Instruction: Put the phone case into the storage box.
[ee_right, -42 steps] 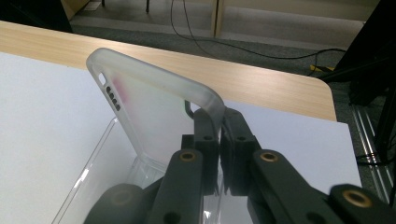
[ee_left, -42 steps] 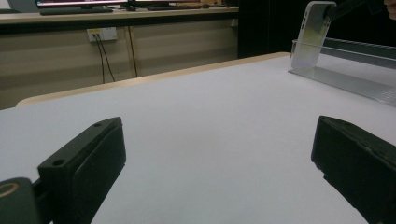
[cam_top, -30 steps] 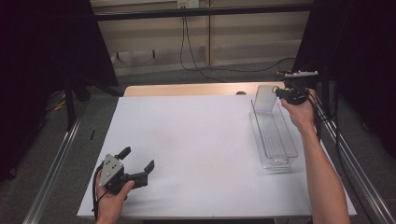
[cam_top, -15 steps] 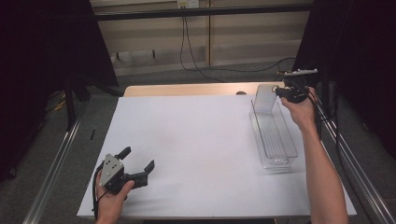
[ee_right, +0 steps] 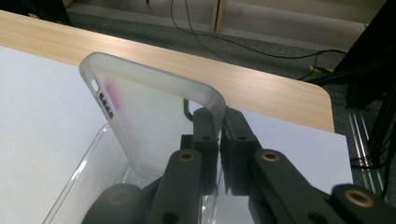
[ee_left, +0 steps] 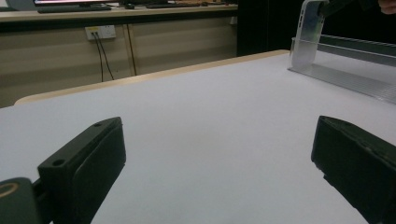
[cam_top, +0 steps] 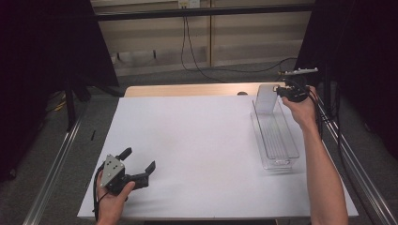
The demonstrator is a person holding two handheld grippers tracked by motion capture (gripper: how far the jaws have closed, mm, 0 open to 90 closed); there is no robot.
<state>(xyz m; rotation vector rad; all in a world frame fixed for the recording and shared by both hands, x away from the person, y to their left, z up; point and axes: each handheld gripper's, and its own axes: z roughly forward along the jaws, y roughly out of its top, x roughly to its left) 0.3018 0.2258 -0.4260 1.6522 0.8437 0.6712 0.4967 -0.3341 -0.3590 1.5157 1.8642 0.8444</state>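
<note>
The right hand-held gripper (cam_top: 280, 91) is sitting above the far right corner of the counter (cam_top: 197, 140), its jaws closed down on the edge of a frosted, translucent phone case (cam_top: 265, 98). In the right gripper view the two black jaws are pinching the rounded corner of the phone case (ee_right: 140, 112) between them, with the case's thin rim running down into the gap and its row of small cut-outs showing along one side. The case is standing upright over the far end of a long clear plastic tray (cam_top: 277, 140), which is lying along the right edge of the counter with its length running from far to near; whether the case's lower edge is touching the tray floor is hard to tell. The person's right forearm (cam_top: 324, 178) is reaching in along that same right edge. The left hand-held gripper (cam_top: 138, 166) is resting near the near left corner of the counter, well apart from the tray, with its jaws spread wide and nothing between them. In the left gripper view the two black jaws are standing far apart over the bare white surface of the counter (ee_left: 196, 140), and the phone case (ee_left: 308, 37) and the clear tray (ee_left: 345, 70) are showing in the distance at the upper right.
</note>
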